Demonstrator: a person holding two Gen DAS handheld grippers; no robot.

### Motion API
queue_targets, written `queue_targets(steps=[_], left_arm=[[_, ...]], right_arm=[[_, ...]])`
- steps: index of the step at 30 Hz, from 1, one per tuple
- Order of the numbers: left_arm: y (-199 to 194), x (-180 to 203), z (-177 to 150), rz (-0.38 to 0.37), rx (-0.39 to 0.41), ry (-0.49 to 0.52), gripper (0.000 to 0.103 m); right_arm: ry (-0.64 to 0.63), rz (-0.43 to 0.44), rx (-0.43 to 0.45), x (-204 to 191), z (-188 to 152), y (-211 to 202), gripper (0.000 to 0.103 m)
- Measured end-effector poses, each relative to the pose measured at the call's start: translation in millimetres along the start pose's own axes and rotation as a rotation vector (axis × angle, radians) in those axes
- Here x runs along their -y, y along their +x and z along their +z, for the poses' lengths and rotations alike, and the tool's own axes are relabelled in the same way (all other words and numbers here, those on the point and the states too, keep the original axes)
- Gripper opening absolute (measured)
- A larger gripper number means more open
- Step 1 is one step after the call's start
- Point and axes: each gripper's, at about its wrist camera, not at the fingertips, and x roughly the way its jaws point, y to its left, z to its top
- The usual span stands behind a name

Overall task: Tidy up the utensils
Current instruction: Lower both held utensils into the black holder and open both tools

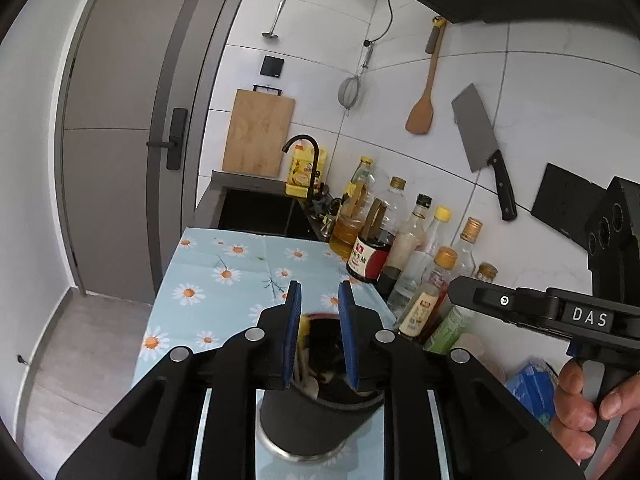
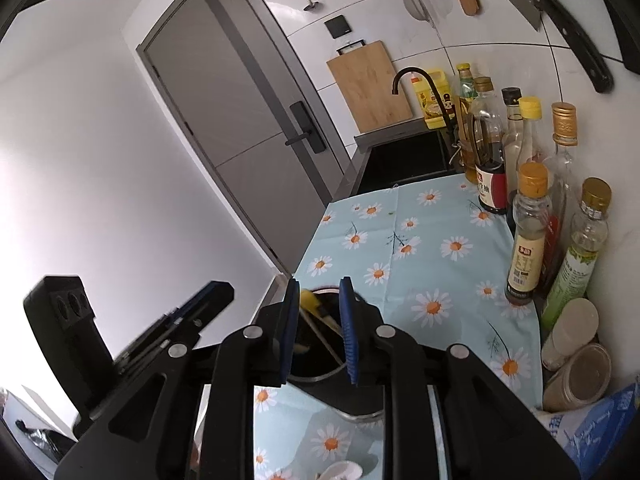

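Kitchen surface (image 2: 440,216) under a pale blue daisy-print cloth (image 1: 224,272), with a row of sauce and oil bottles (image 2: 528,232) along the tiled wall and a sink (image 1: 256,212) beyond. Near the front edge, a dark round utensil holder (image 1: 316,412) with a shiny metal base, standing upright, directly below both grippers. Inside, several thin utensils leaning at angles: pale wooden chopsticks (image 2: 324,340) and something yellow-tipped (image 2: 310,300); exact kinds hard to tell. Left gripper (image 1: 320,332) poised over the holder's mouth, jaws parted by a moderate gap, nothing between the blue pads. Right gripper (image 2: 318,328) likewise above the opening, jaws apart, nothing held. A white spoon-like piece (image 2: 340,472) lying on the cloth nearer the camera. Likely light, stiff and smooth, so prone to slipping or pivoting; best taken at mid-shaft, pads square across the width. Holder probably easy to tip.
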Motion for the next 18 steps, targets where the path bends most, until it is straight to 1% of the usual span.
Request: queue_targets(steps=[5,10,18], left_arm=[[-25,3,1,0.017,-0.01,0.042,0.018],[-44,2,-6,0.006,-0.051,0.071,0.018],[-63,0,-28,-0.005,-0.127,0.093,0.018]], right_arm=[[-0.006,0.017,0.006,-6,-9,-17,0.025],[-0.019,0.029,0.006,-13,-21,-31,0.027],[-0.09,0.022,-0.045,-28,-56,-38,0.029]])
